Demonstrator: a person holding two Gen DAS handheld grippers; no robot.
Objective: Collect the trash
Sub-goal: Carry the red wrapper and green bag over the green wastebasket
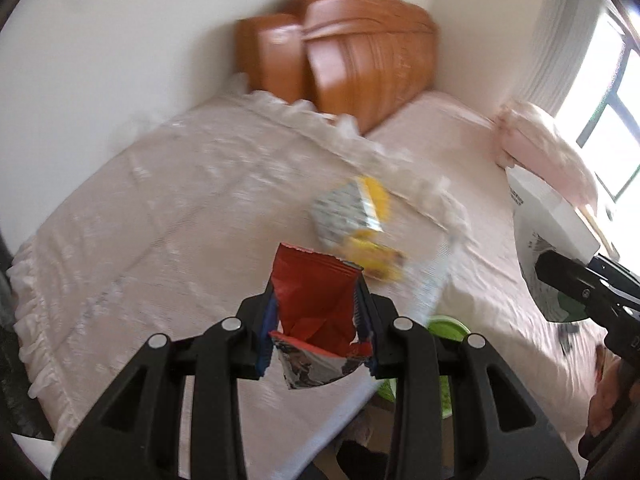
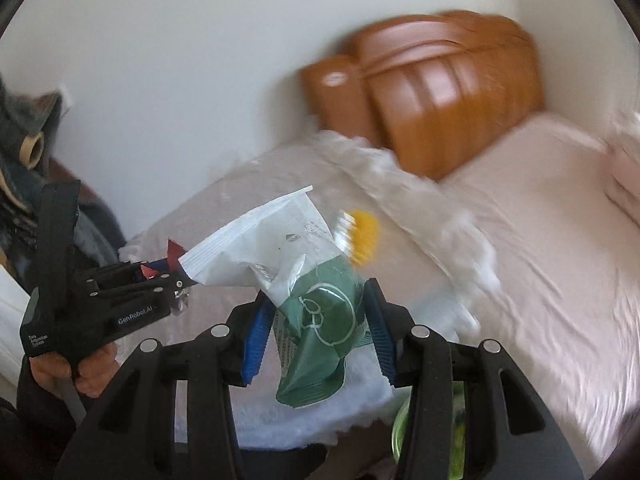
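Blur hides much of the bed (image 1: 160,208) and the yellow packet (image 1: 360,224) lying on it. A red wrapper (image 1: 316,300) is pinched by the left gripper (image 1: 320,320), a white-green bag (image 2: 316,300) by the right gripper (image 2: 316,332). A green bin (image 1: 448,328) is mostly covered.
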